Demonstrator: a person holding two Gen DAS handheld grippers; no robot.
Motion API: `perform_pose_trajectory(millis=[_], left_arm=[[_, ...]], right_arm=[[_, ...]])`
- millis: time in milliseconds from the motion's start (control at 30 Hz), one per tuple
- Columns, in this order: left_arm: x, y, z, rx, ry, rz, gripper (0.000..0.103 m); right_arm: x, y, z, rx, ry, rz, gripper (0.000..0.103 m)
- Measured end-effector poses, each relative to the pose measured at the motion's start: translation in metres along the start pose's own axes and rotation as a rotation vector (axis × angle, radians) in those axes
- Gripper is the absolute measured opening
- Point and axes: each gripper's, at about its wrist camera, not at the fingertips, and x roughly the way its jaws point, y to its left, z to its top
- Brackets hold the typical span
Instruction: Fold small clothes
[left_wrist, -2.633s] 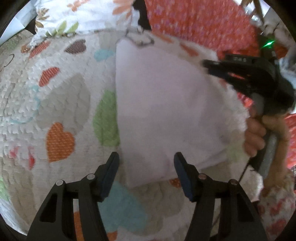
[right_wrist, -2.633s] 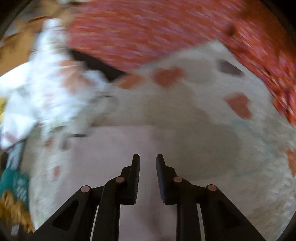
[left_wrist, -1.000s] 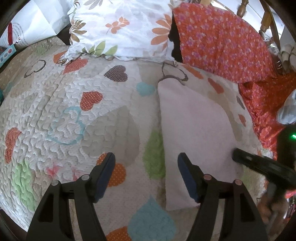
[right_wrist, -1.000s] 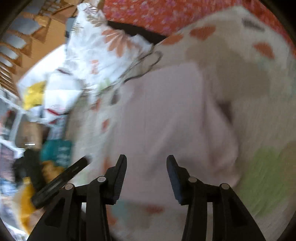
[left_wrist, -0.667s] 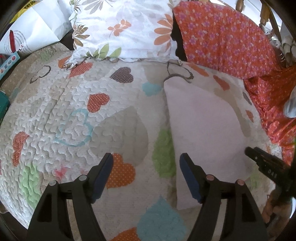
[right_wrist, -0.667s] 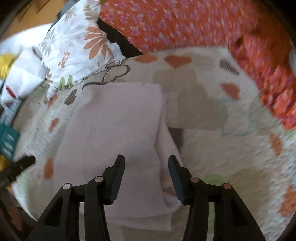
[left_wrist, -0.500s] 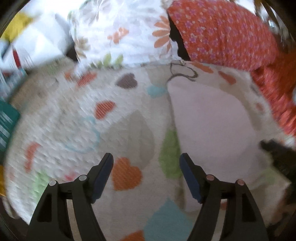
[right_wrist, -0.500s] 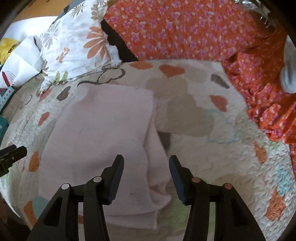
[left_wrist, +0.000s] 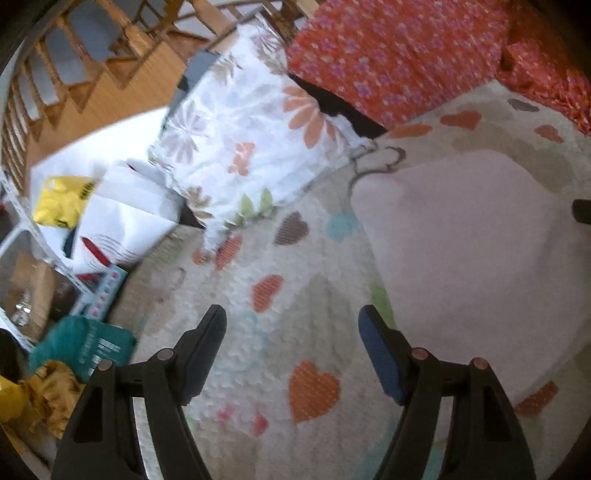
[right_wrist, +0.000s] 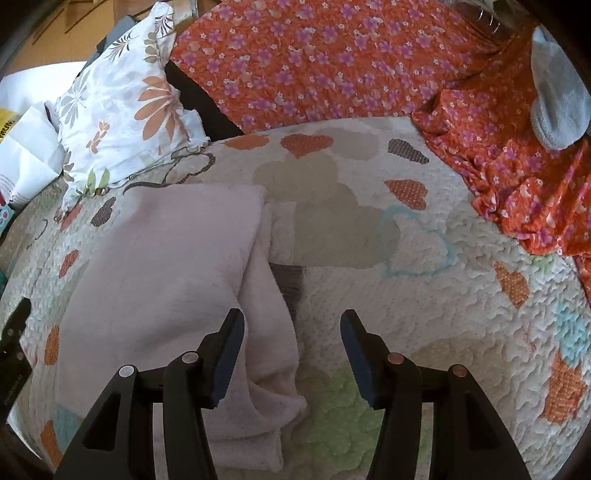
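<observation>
A pale pink folded cloth (right_wrist: 166, 266) lies flat on the heart-patterned quilt (right_wrist: 424, 295); it also shows in the left wrist view (left_wrist: 472, 251) at the right. My right gripper (right_wrist: 291, 332) is open and empty, above the cloth's right edge, where a loose fold hangs out. My left gripper (left_wrist: 291, 328) is open and empty over bare quilt (left_wrist: 295, 295), to the left of the cloth. The tip of the right gripper shows at the right edge of the left wrist view (left_wrist: 581, 210).
A white floral pillow (right_wrist: 122, 110) and an orange floral pillow (right_wrist: 332, 55) lie at the head of the bed. Orange floral fabric (right_wrist: 517, 166) and a grey sock (right_wrist: 557, 96) lie at the right. Bags and boxes (left_wrist: 74, 277) are piled beside the bed's left edge.
Both grippers have let go of the cloth and pulled back from it. The left gripper has swung left, toward the bed's edge. The right gripper has opened and steadied over the cloth's right edge.
</observation>
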Motion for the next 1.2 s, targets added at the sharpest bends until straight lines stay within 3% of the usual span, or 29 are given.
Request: perform_pose_trajectory(millis=[200,567,867,1200], left_arm=[[0.007,-0.004,-0.001,-0.060,0.066,-0.170,0.073],[0.023,-0.003,-0.005,-0.144,0.172,-0.313,0.073],[0.031,0.003,-0.008,-0.201,0.224,-0.373,0.073],[0.035,0.004,-0.010,-0.213,0.244,-0.392,0.074]], right_arm=[[0.002,0.000,-0.002,0.009,0.001,0.007,0.060],[0.006,-0.003,-0.004,0.029,0.011,0.014,0.062],[0.010,-0.001,-0.006,0.027,0.021,0.015,0.063],[0.012,-0.002,-0.007,0.039,0.031,0.020,0.065]])
